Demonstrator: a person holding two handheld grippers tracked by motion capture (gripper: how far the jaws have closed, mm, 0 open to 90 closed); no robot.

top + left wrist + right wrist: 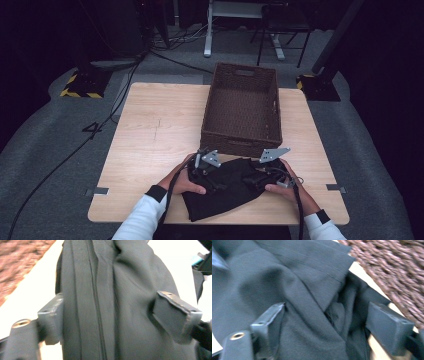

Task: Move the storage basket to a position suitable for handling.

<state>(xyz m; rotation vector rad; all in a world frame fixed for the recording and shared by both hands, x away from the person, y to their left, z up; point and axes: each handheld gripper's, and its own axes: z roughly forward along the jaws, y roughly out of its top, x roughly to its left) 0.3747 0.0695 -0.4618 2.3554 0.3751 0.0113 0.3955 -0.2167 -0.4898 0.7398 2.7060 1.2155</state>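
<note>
Down at the near edge of the table (150,130), both hands are working a black garment (225,187), which is lying crumpled just in front of a brown wicker basket (243,107). Close up, the left gripper (107,315) is standing with its jaws spread wide, folds of the cloth bunched between them and brushing both pads; whether they are pressing it I cannot tell. Likewise, the right gripper (324,322) is holding its jaws wide apart around a heap of the fabric, the right pad standing clear of it. Its own view is showing a stitched hem and the basket's weave just beyond. From above, the garment is reading as a dark, shapeless bundle between the two hands, the grippers at its far corners.
</note>
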